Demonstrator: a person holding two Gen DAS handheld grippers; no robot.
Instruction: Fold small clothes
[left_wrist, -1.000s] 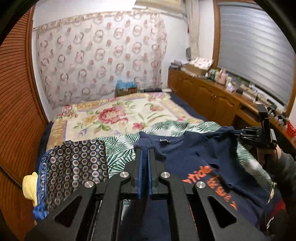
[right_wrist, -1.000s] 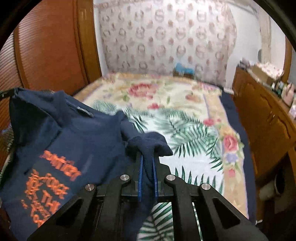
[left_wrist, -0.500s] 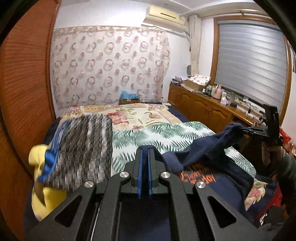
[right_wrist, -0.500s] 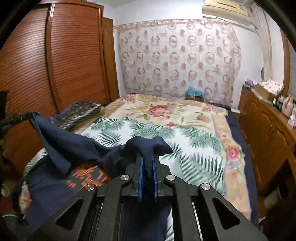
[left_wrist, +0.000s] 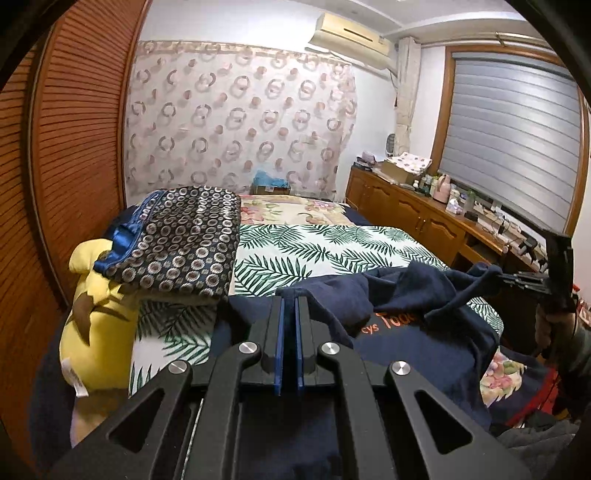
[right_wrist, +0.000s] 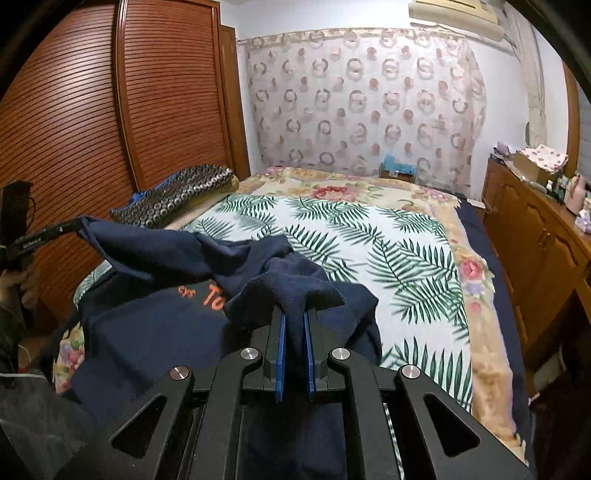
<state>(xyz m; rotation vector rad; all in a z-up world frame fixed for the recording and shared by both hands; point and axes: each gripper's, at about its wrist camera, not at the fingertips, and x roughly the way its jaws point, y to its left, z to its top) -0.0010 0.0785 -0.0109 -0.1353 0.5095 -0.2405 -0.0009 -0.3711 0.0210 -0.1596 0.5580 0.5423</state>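
Folding is judged barely started: the bed (right_wrist: 406, 236) carries one navy shirt (right_wrist: 147, 325), bunched rather than flat, lying across the near end of the palm-leaf sheet (left_wrist: 314, 254). No clean crease is seen yet; the orange print (left_wrist: 391, 321) is partly covered by a fold of cloth pulled over it. A patterned bundle (left_wrist: 184, 243) is stacked at the far left of the bed on a yellow plush (left_wrist: 96, 317); whether it is a finished fold or just bedding cannot be told. Left to do, by judgement: shirt to be spread or its edge laid down, sleeves brought in, body halved, then set aside.

Both corners of the shirt are held up off the sheet. The left hand-held gripper (left_wrist: 289, 306) is clamped tight, with navy cloth pinched at its tips. The right hand-held gripper (right_wrist: 293, 321) is closed on a thick wad of the same cloth, which bulges out above the blue pads (right_wrist: 281, 350).

Hard to make out:
- Lower hem and near part of the shirt are cut off behind both gripper bodies.
- Which part is pinched (shoulder, sleeve or hem) is not settled; the cloth is too crumpled.
- Print text is only partly legible.
- Whether other small clothes wait nearby is not shown; the dark heap at bottom right in the left view is unclear.
- Fisheye edges are dark and warped.
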